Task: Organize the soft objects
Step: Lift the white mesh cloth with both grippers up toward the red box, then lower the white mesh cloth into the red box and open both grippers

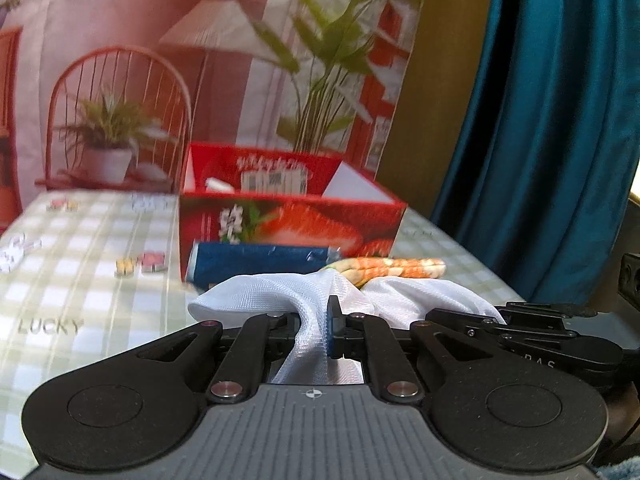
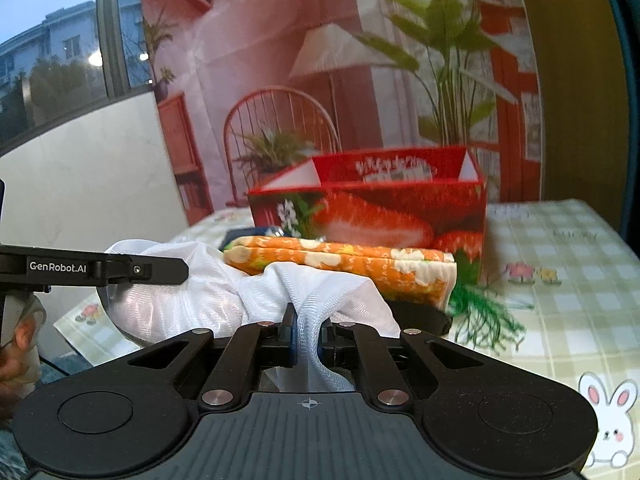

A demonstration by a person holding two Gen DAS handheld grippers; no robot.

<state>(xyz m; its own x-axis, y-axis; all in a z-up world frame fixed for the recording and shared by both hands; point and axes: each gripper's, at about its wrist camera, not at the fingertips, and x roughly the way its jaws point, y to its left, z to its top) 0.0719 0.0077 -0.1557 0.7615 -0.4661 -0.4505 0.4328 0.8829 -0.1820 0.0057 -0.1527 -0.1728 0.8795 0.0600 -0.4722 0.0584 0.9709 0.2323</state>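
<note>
Both my grippers are clamped on the same white mesh cloth (image 1: pixel 320 300): my left gripper (image 1: pixel 314 332) has a bunched fold pinched between its pads, my right gripper (image 2: pixel 308 336) likewise, fabric pinched tight between both sets of jaws. In the left wrist view my right gripper's black linkage sits just beside on the right; in the right wrist view the left one reaches in from the left edge, with a bit of my hand (image 2: pixel 20 344) behind it. The cloth spans between the two and drapes over the near edge of a folded orange floral cloth (image 2: pixel 352 268), which has a green fringe (image 2: pixel 484 312) trailing off its right end onto the table. A blue packet (image 1: pixel 260 260) lies just behind the white cloth on the left, against the front wall of the box. Table (image 1: pixel 80 280) has a green checked cover; open surface to the left of the box in the left view and to the right of it in the right view, only flat printed motifs there. Red strawberry-print box (image 1: pixel 292 216) stands behind the cloths, top open, white inner walls; a small white item and a printed label show inside, rest of the interior hidden. Beyond it a printed room backdrop (image 1: pixel 200 60), teal curtain (image 1: pixel 560 120) at far right, window (image 2: pixel 60 40) at far left.
</note>
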